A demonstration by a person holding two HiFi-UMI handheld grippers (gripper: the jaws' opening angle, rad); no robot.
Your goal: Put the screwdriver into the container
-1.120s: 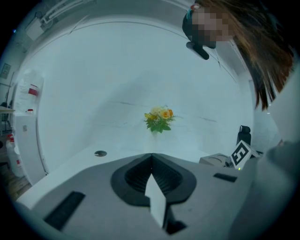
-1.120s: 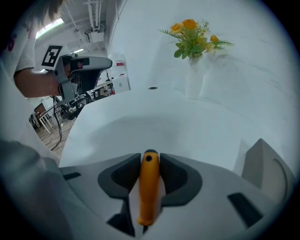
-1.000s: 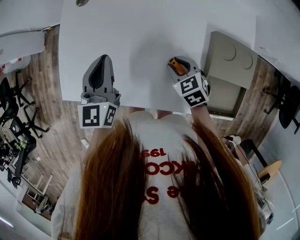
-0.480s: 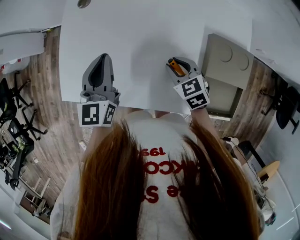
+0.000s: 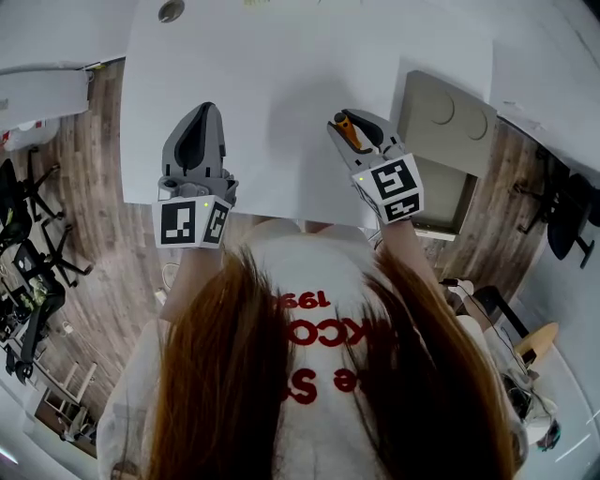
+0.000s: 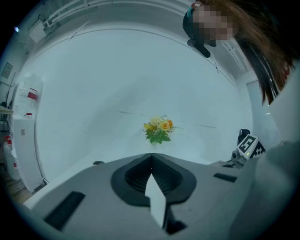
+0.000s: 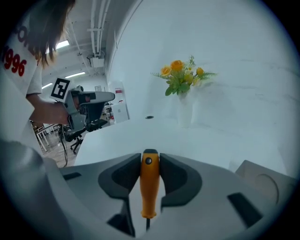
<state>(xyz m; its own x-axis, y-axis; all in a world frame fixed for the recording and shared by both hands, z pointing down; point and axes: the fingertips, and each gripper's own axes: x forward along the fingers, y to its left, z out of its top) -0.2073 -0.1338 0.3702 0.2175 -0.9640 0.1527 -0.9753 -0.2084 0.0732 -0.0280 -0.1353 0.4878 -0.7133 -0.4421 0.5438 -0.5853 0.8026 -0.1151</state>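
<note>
An orange-handled screwdriver (image 7: 149, 187) sits upright between the jaws of my right gripper (image 7: 150, 157), which is shut on the handle; the dark shaft points back toward the camera. In the head view the right gripper (image 5: 345, 122) holds the screwdriver (image 5: 351, 134) above the near right part of the white table (image 5: 281, 66). A grey container (image 5: 448, 122) with two round marks on top stands just right of it, beside the table, and its corner (image 7: 258, 180) shows at lower right. My left gripper (image 5: 204, 111) hovers at the table's near left, jaws shut (image 6: 151, 157) with nothing in them.
A white vase of yellow and orange flowers (image 7: 183, 79) stands at the far side of the table, also seen in the left gripper view (image 6: 158, 130). A round cable hole (image 5: 171, 10) lies near the far left edge. Office chairs (image 5: 23, 234) stand on the wooden floor at left.
My right gripper has lifted a little with the screwdriver in it and tilted. The left gripper has stayed about where it was.
</note>
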